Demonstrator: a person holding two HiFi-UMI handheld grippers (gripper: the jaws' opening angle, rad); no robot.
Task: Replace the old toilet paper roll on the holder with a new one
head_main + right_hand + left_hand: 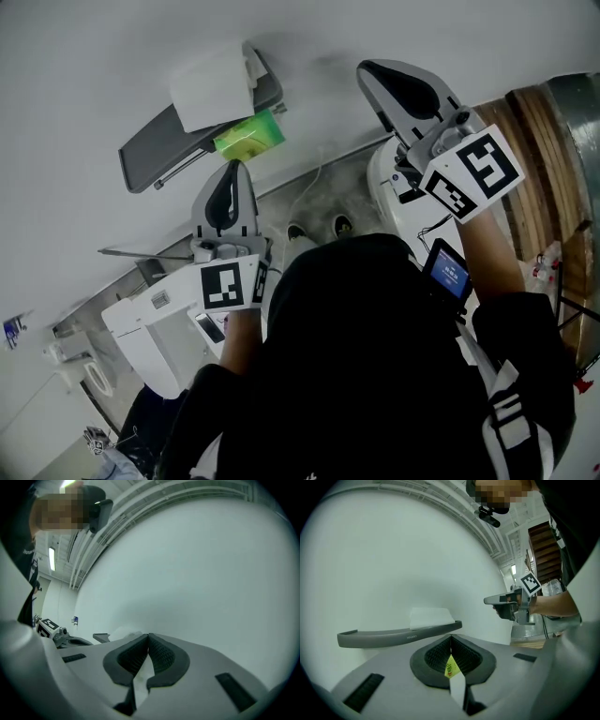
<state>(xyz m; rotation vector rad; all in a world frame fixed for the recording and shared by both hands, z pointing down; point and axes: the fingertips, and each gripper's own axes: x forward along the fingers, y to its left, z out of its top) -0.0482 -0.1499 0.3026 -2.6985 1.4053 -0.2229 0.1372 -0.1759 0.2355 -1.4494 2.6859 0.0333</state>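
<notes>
Toilet paper shows only as a green-and-yellow pack (248,136) tucked under the grey holder (150,155), with a white sheet (431,618) draped over the top. It lies ahead of my left gripper (234,169) and a little to its left, near. My right gripper (367,70) hangs well off to the right, so the left is nearer. The holder's long axis runs across my jaws, flat along the wall (84,66); I judge the roll lies the same way. My left jaws are clenched on a thin labelled strip (457,688), my right on what looks like a white scrap (140,677). The wall is bare and white, with wooden panelling (534,122) far right.
</notes>
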